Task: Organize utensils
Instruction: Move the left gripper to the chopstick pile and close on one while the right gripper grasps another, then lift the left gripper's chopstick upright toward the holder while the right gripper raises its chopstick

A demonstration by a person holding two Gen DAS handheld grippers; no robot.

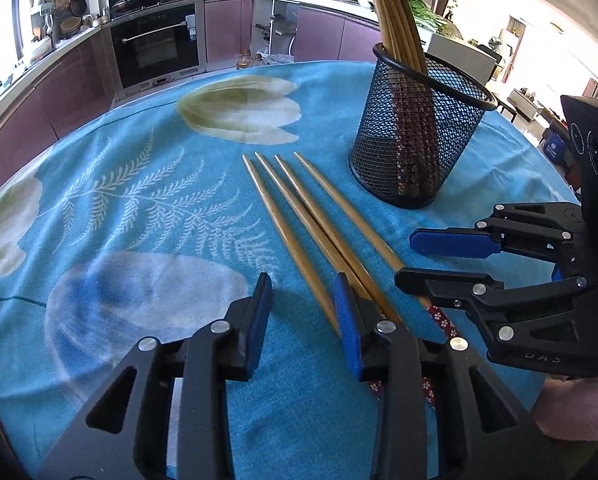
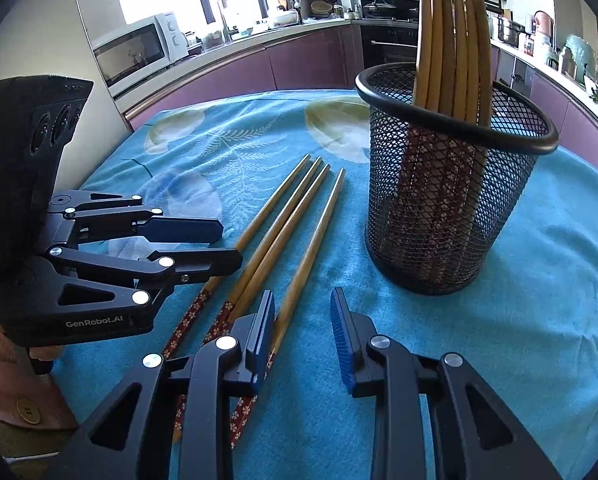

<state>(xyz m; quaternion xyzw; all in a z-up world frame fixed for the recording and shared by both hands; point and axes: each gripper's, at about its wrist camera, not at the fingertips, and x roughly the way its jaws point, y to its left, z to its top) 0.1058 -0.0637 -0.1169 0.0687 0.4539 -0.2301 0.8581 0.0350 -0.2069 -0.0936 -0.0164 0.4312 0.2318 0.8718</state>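
Several wooden chopsticks [image 1: 299,216] with red flowered ends lie side by side on the blue tablecloth, tips pointing away; they also show in the right wrist view [image 2: 295,220]. A black mesh holder [image 1: 415,128] stands upright behind them with several chopsticks in it; it also shows in the right wrist view [image 2: 447,184]. My left gripper [image 1: 303,312] is open and empty, low over the chopsticks' near ends. My right gripper [image 2: 303,328] is open and empty, just right of them. Each gripper shows in the other's view: the right one [image 1: 419,258] and the left one [image 2: 227,246].
The table carries a blue cloth with a white flower print [image 1: 139,208]. Kitchen counters, an oven [image 1: 155,44] and a microwave [image 2: 139,52] stand beyond the far edge. The holder stands near the cloth's right side.
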